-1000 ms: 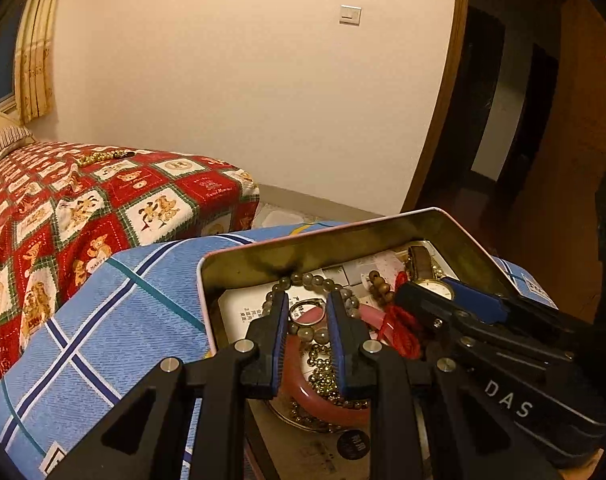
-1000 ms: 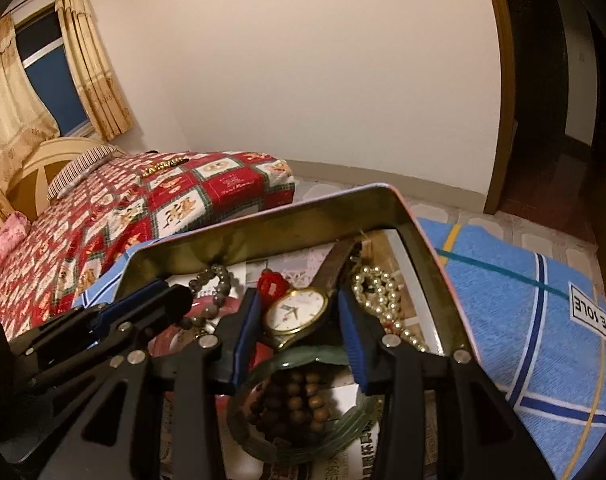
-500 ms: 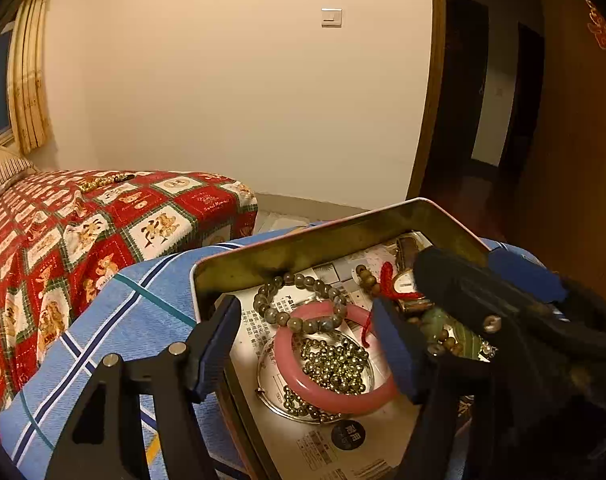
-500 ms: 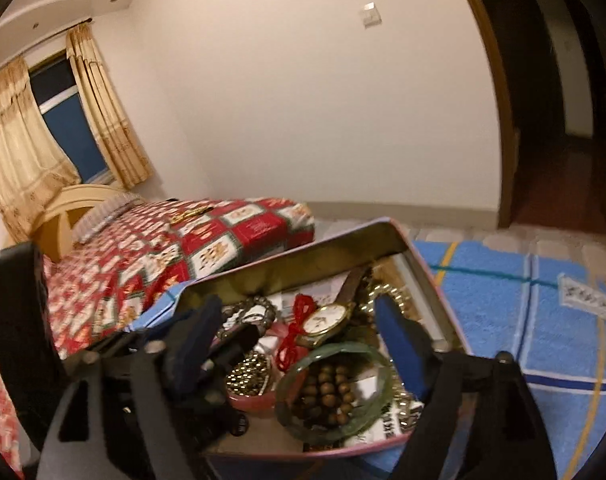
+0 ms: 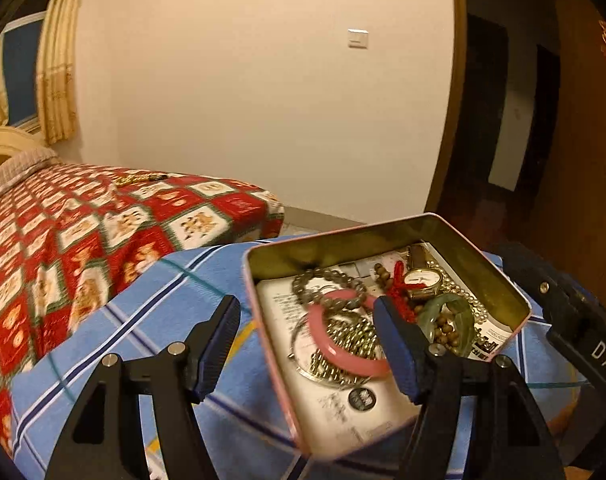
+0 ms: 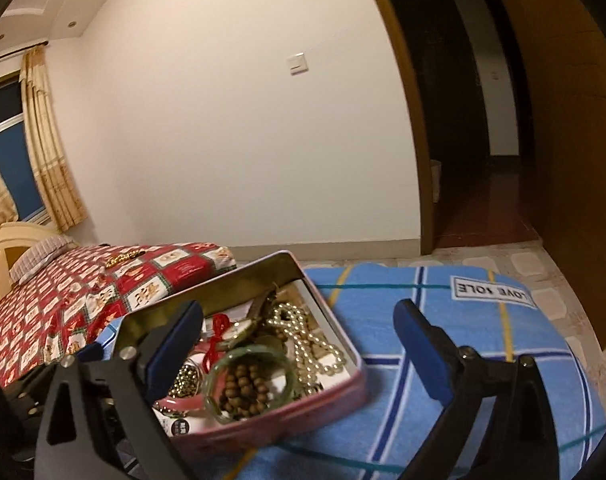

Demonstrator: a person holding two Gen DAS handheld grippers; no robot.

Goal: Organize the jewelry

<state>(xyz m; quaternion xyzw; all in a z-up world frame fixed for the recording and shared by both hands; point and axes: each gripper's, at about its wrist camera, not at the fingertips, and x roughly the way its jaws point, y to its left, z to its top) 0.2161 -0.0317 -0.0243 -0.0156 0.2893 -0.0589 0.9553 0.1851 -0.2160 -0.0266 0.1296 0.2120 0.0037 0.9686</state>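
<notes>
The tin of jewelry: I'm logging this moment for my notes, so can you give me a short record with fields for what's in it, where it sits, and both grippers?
container: open pink tin, paper-lined, on a blue plaid blanket
contents: pink bangle, green bangle around brown beads, grey bead bracelet, watch, pearl strand, red cord, small gold beads
left gripper: open, holding nothing
right gripper: jaws opening, nothing gripped
background: bed with red patterned quilt

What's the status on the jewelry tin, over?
Left gripper open, empty. Right gripper opening, empty. Jewelry sits in tin. Nothing in the way.
</notes>
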